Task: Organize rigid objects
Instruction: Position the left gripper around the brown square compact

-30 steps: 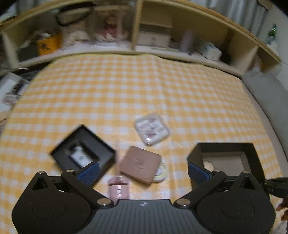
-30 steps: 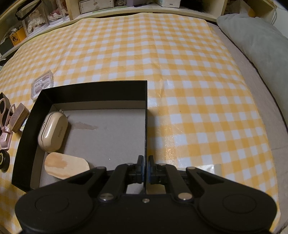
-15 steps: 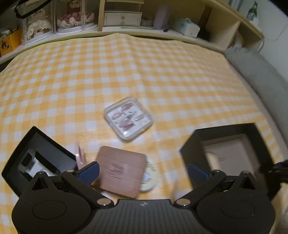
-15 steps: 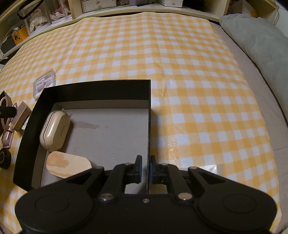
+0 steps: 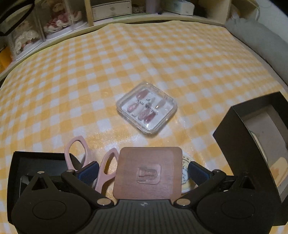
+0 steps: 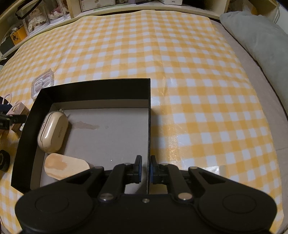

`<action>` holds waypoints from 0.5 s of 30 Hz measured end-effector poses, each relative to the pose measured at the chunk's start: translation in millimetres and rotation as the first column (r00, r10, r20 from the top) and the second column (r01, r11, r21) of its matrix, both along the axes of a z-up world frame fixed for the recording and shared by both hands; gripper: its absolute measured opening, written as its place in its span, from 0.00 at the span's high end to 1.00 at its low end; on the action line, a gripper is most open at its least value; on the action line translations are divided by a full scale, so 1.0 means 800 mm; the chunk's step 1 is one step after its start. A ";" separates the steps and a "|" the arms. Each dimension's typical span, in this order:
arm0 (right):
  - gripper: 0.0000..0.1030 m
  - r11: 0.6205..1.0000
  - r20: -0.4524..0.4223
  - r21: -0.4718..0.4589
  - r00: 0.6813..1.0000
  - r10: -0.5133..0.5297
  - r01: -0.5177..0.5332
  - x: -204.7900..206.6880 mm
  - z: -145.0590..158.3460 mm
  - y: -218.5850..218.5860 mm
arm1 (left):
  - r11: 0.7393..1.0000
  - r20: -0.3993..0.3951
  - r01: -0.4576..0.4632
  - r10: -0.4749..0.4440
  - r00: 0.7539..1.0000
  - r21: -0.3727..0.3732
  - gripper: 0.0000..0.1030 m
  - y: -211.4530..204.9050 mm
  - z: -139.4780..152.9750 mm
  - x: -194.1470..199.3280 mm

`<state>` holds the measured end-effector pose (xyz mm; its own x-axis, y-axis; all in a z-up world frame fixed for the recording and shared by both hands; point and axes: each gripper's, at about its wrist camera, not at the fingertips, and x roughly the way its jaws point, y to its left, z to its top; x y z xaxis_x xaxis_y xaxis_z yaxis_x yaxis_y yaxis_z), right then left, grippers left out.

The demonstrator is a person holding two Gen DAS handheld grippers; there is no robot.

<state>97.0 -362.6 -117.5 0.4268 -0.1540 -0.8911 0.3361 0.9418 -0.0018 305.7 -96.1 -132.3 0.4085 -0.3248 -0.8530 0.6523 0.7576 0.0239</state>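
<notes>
My left gripper is open, its fingers either side of a brown square pad on the checked cloth. Pink scissors lie just left of the pad, and a round tape measure peeks out from under its right edge. A clear case of press-on nails lies farther ahead. My right gripper straddles the right wall of a black open box, with a small gap on each side. The box holds a cream earbud case and a wooden oval piece.
A smaller black box sits at the left beside the scissors. Shelves with dolls and small drawers line the far edge. A grey cushion lies at the right. A dark round object sits left of the big box.
My left gripper has moved forward and lower, so the brown pad now lies between its fingers. My right gripper's jaws have parted slightly from the box wall.
</notes>
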 end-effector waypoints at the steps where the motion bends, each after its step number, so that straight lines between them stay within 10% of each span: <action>1: 0.91 1.000 -0.002 0.000 1.000 0.000 0.000 0.004 -0.002 0.001 | 1.000 -0.010 -0.010 0.010 1.000 -0.007 0.01 0.000 0.000 0.002; 15: 0.90 1.000 -0.008 0.002 1.000 0.001 -0.001 0.011 -0.011 0.002 | 0.994 -0.053 0.110 -0.109 0.993 0.017 0.10 0.000 0.008 -0.030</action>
<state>106.1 -361.3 -126.0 0.4202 -0.1521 -0.8946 0.3348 0.9423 -0.0029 281.9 -95.8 -126.0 0.3266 -0.3478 -0.8789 0.7323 0.6810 0.0026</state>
